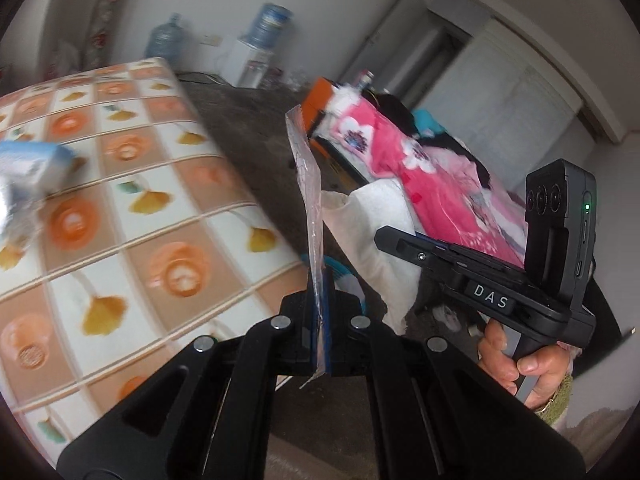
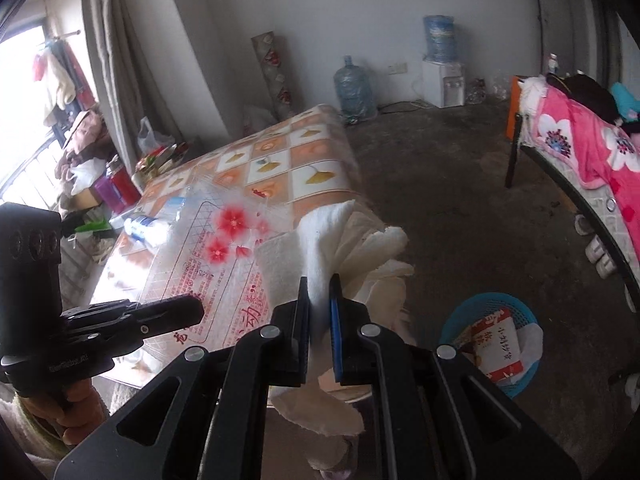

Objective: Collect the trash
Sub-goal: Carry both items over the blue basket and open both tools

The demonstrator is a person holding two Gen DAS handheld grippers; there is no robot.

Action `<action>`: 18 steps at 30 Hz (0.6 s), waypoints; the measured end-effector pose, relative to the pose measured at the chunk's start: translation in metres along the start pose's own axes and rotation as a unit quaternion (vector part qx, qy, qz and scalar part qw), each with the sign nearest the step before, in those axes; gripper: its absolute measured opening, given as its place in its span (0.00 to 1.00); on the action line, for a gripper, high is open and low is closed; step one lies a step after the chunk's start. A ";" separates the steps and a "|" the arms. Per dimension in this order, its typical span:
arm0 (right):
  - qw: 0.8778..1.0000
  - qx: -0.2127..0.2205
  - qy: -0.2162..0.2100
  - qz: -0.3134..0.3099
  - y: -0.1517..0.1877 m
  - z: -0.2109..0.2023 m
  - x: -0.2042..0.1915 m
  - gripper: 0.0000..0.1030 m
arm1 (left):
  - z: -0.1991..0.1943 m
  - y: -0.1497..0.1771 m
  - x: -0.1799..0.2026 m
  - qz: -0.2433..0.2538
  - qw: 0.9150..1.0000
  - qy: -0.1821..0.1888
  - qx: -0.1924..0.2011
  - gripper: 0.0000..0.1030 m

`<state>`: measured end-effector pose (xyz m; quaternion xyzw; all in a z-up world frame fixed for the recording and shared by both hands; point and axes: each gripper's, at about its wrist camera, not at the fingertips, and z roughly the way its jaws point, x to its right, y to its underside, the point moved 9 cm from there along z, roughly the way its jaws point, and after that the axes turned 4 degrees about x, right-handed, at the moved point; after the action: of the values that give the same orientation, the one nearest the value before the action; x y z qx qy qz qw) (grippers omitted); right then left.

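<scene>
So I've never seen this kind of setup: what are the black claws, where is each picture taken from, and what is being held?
No robot here: a person holds a two-finger gripper in each hand, with a fisheye camera on each looking along its fingers. One picture is from the left wrist, one from the right. The left gripper is shut on a clear plastic wrapper. The right gripper is shut on white tissue paper. Behind is a table with a patterned cloth; on the floor stands a blue basket with trash in it.
</scene>
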<state>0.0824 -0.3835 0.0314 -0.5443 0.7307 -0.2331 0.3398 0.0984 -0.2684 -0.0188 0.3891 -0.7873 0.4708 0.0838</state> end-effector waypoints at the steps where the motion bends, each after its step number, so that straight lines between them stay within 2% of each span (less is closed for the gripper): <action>1: 1.000 0.001 0.008 0.008 0.002 -0.003 0.011 0.09 | 0.011 0.000 0.009 0.009 1.000 0.006 -0.011 0.00; 8: 0.992 -0.005 0.062 0.106 0.024 -0.004 0.115 0.09 | 0.107 0.007 0.057 0.054 0.993 0.025 -0.106 0.00; 11: 0.985 -0.014 0.078 0.154 0.040 0.009 0.154 0.09 | 0.152 0.013 0.069 0.073 0.986 0.020 -0.152 0.00; 18: 0.956 -0.047 0.095 0.273 0.086 0.055 0.238 0.09 | 0.254 0.033 0.075 0.093 0.963 -0.009 -0.252 0.01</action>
<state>0.0267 -0.5830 -0.1234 -0.3146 0.8904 -0.1479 0.2938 0.0841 -0.5054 -0.1417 0.2847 -0.9139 0.2594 0.1280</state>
